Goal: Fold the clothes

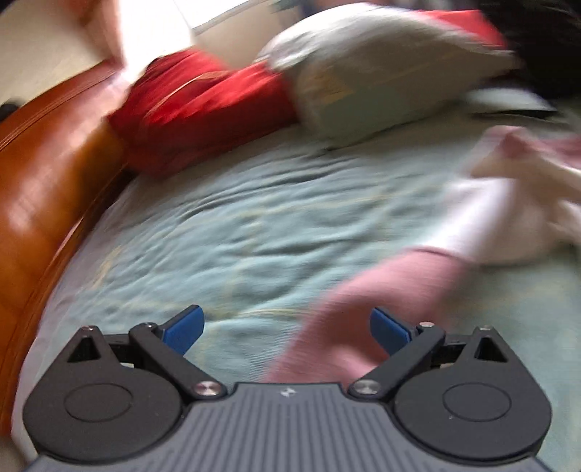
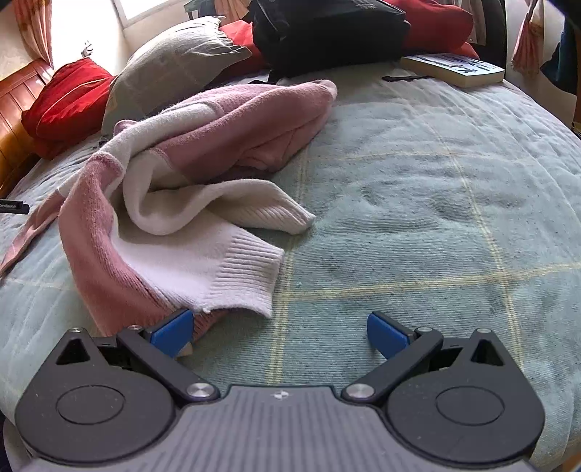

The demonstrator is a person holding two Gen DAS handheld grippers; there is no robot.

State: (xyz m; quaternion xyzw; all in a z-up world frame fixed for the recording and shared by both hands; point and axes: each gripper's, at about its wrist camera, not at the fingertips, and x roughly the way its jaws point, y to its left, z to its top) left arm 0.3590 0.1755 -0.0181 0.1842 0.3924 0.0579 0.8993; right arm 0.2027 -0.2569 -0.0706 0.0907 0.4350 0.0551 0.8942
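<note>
Since the sweater lies bunched: pink-and-white knit sweater point(image 2: 174, 170) sits in a crumpled heap on the left of the bed point(image 2: 435, 218), sleeves twisted over the body; not folded as it lies.
Risk, layers: a pinch at the near ribbed cuff point(image 2: 243, 279) may catch one layer only, so the heap drags rather than spreads.
Risk, blur: the left wrist view is smeared, so aim on that side is uncertain; a pink sleeve point(image 1: 363, 308) lies just beside that tool.
Risk, clutter: grey pillow point(image 2: 170, 61), black bag point(image 2: 326, 32) and book point(image 2: 454, 69) crowd the far side.
Left tool point(image 1: 287, 326): spread wide, holding nothing.
Right tool point(image 2: 279, 332): spread wide, empty; its left finger point(image 2: 170, 332) is at the sweater's near hem, contact unclear.
</note>
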